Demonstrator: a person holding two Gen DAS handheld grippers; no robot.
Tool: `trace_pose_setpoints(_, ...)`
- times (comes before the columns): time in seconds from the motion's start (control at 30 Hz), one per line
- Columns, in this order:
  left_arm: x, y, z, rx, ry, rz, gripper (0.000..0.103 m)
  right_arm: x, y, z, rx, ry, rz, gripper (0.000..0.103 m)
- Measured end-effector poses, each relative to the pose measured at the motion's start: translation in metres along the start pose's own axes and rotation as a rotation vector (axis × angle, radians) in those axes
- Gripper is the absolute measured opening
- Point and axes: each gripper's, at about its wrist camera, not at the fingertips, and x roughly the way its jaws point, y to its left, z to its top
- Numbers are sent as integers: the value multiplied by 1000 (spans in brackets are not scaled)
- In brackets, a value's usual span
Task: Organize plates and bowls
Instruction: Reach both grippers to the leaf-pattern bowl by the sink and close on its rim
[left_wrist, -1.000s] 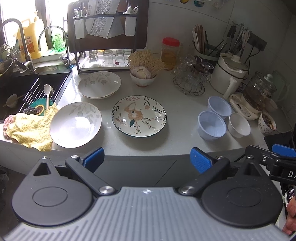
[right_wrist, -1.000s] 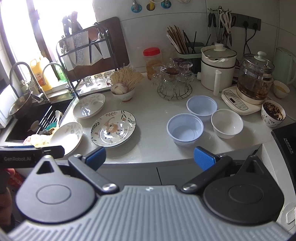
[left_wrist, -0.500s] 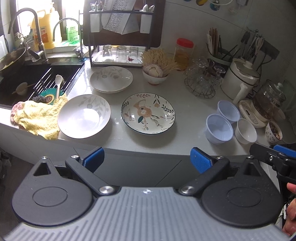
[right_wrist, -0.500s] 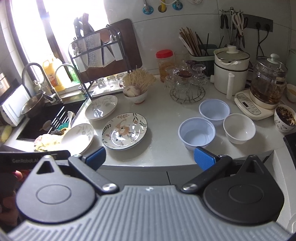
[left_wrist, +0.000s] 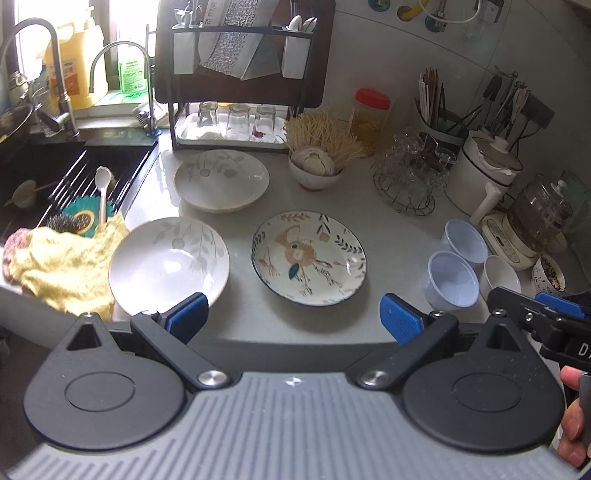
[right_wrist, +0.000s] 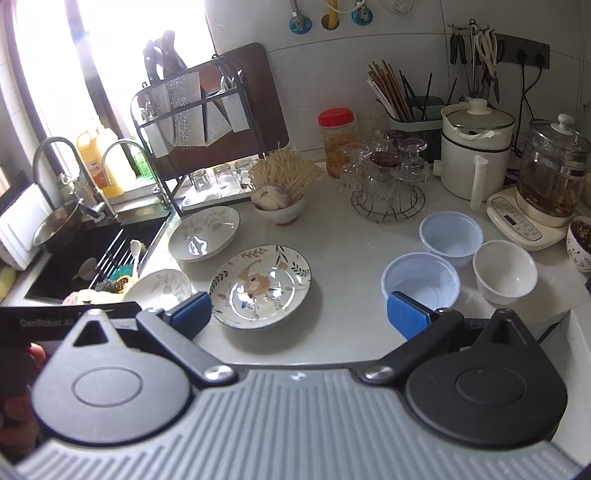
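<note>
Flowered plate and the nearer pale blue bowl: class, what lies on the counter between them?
Nothing: between the flowered plate and the nearer pale blue bowl the counter is bare, in both wrist views.

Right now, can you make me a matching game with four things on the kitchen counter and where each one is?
Things:
1. Round plate painted with flowers
2. Crumpled yellow cloth
3. Clear jar with a red lid
4. Small plain white bowl

Places:
A. At the back, by the tiled wall
B. Middle of the counter, between the pale plates and the bowls
C. Beside the two pale blue bowls
D. At the sink's edge, tucked under a white plate's rim

Pairs: 1-B, 2-D, 3-A, 4-C
</note>
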Motion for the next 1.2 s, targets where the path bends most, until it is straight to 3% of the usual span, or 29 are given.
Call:
trace_pose_setpoints(0.27,38,56,47,85,9,-62,101,38,52,17,25,-20,-70,103)
trace_pose_setpoints(0.6,86,118,90,176,71,-118,101,83,106,10,138,3,-143,103)
trace_pose_setpoints(0.77,105,158,102,164,95,-140,101,102,127,5,175,40,-135,103)
trace_pose_setpoints(1.0,137,202,109,222,132,-142,101,130,152,0,205,66,-115,103)
trace_pose_setpoints(1.2,167,238,107,177,198,-155,100,165,162,-12,253,159,-88,100)
